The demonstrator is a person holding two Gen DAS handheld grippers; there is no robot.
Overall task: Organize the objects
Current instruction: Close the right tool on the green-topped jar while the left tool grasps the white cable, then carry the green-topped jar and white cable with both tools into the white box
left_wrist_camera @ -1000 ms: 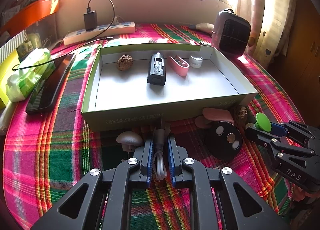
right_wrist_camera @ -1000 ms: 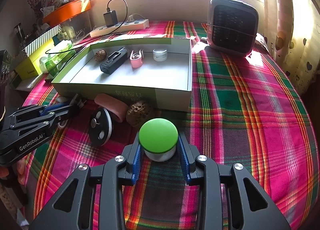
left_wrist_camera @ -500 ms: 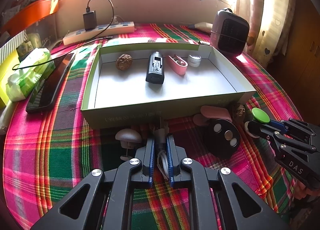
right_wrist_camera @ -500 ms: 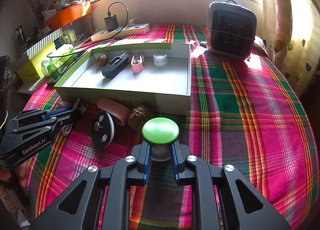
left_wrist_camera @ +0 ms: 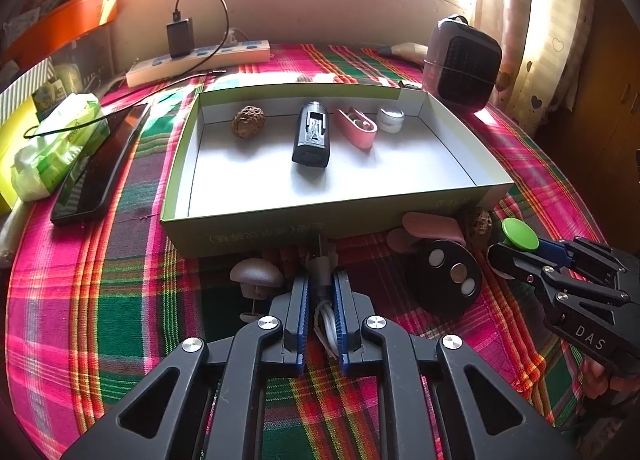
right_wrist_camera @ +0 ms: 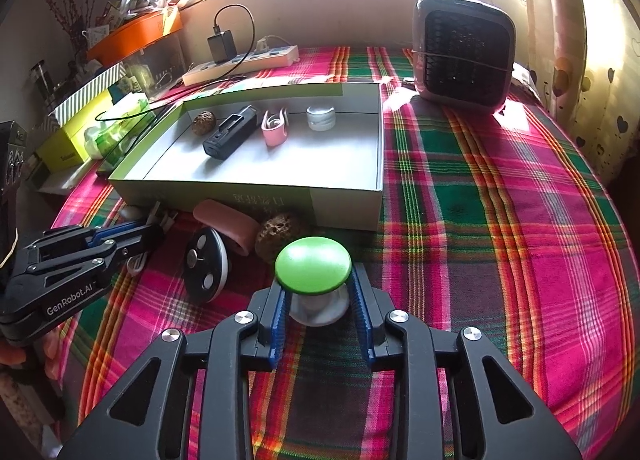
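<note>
A green-sided open box [left_wrist_camera: 280,230] [right_wrist_camera: 344,203] holds a walnut [left_wrist_camera: 248,120], a black device [left_wrist_camera: 312,135], a pink clip [left_wrist_camera: 357,127] and a small white jar [left_wrist_camera: 391,119]. My left gripper [left_wrist_camera: 321,292] is shut on a white coiled cable with a plug [left_wrist_camera: 325,316], just in front of the box's near wall. My right gripper [right_wrist_camera: 318,300] is shut on the stem of a green-capped mushroom toy [right_wrist_camera: 313,266], lifted off the cloth; it also shows in the left wrist view [left_wrist_camera: 519,234].
In front of the box lie a grey mushroom toy [left_wrist_camera: 256,276], a black round disc [left_wrist_camera: 448,280], a pink case [left_wrist_camera: 430,224] and a second walnut [right_wrist_camera: 280,234]. A phone [left_wrist_camera: 100,167], tissue pack [left_wrist_camera: 56,147], power strip [left_wrist_camera: 200,59] and small heater [right_wrist_camera: 464,53] stand around.
My right gripper closed on the green mushroom toy and lifted it slightly. My left gripper stayed shut on the cable and rose a little.
</note>
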